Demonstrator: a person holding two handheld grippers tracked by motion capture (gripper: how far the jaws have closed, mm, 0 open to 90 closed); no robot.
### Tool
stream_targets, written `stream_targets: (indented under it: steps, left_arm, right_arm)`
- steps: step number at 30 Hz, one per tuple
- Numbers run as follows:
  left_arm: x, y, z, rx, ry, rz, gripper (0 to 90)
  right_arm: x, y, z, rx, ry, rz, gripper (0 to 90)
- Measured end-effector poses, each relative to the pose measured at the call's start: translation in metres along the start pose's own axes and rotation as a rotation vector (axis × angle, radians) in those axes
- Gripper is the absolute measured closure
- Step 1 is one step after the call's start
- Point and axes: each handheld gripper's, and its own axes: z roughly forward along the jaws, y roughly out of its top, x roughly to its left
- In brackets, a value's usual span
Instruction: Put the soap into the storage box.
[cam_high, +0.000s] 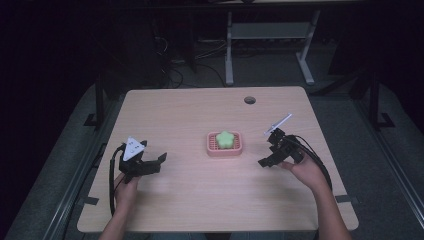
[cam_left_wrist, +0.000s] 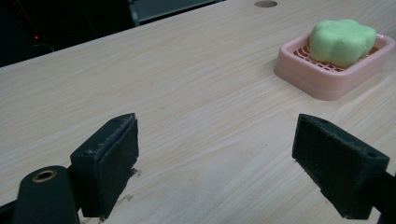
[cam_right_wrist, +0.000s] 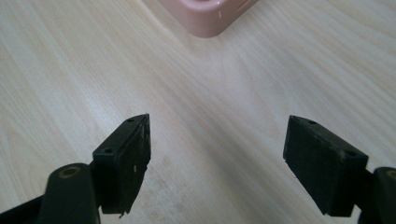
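The left tongs (cam_high: 161, 159) are sitting low over the tabletop (cam_high: 190, 210), well to the left of the pink soap dish (cam_high: 225, 150), with the jaws standing wide apart and nothing between them. In the left gripper view those tongs (cam_left_wrist: 215, 163) are looking across bare wood toward the dish (cam_left_wrist: 322, 77), which is lying ahead and to the right.

The green flower-shaped soap (cam_high: 225, 139) is resting in the dish, near the middle of the tabletop, untouched by either tool. In the left gripper view the soap (cam_left_wrist: 342, 41) is rising above the rim, so its sides are looking reachable from above.

The right tongs (cam_high: 263, 162) are hovering just to the right of the dish, also released and empty, tipped down toward the wood. In the right gripper view the tongs (cam_right_wrist: 217, 161) are pointing at the dish's rounded corner (cam_right_wrist: 205, 18), not yet at the soap.

The step in hand is looking like an approach to the soap. To do it well, the nearer right tongs should be rising slightly and centring over the soap, with the jaws straddling its lobed sides above the rim. The soap may be slippery, so closing slowly and squarely is advisable, while the left tongs could be steadying the dish against sliding.
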Motion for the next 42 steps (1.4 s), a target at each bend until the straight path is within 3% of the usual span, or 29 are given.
stream_targets:
  steps: [7, 20, 42]
  left_arm:
    - [0.0, 0.0, 0.0, 0.001, 0.001, 0.001, 14.3]
    - [0.0, 0.0, 0.0, 0.017, -0.001, 0.005, 14.3]
    - [-0.002, -0.001, 0.001, 0.028, -0.009, 0.018, 14.3]
  right_arm:
    - [0.003, -0.014, -0.003, -0.015, -0.011, -0.005, 23.1]
    - [0.0, -0.049, -0.012, -0.047, -0.02, 0.042, 23.2]
    - [0.01, -0.1, -0.009, -0.097, -0.018, 0.095, 24.2]
